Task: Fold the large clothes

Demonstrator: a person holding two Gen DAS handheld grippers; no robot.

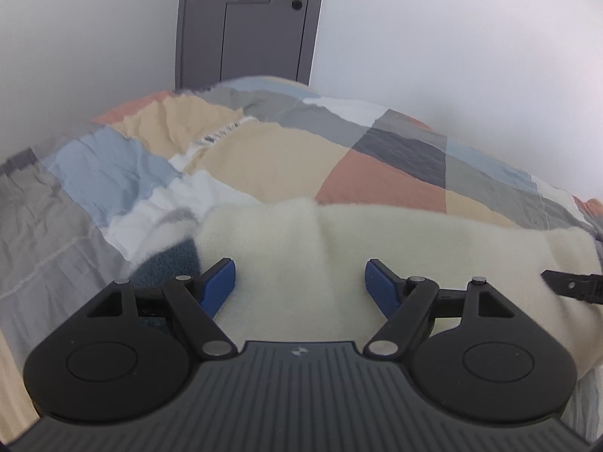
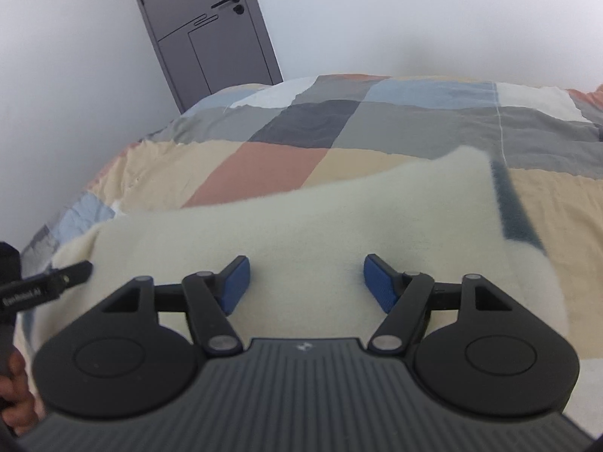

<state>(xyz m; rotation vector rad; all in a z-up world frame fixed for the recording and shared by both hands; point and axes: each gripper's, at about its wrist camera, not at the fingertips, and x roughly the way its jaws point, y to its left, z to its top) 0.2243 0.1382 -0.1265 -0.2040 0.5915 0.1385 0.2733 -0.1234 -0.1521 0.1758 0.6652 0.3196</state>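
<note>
The left tool (image 1: 300, 282) stands wide open, holding nothing, its blue pads (image 1: 218, 285) apart above the cream fleece garment (image 1: 286, 248). The right tool (image 2: 306, 282) is likewise open and empty, angled down over the same garment. The garment lies near on the bed's patchwork quilt (image 2: 264, 165), long axis left to right, with a dark stripe (image 2: 510, 207) at its right.

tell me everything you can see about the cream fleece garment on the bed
The cream fleece garment looks thick and fuzzy, off-white, with dark teal showing at one edge and as a dark band near the other side. It lies spread across the patchwork duvet, partly doubled over with a soft ridge down its middle. Both open grippers are above it; neither grips it.
</note>
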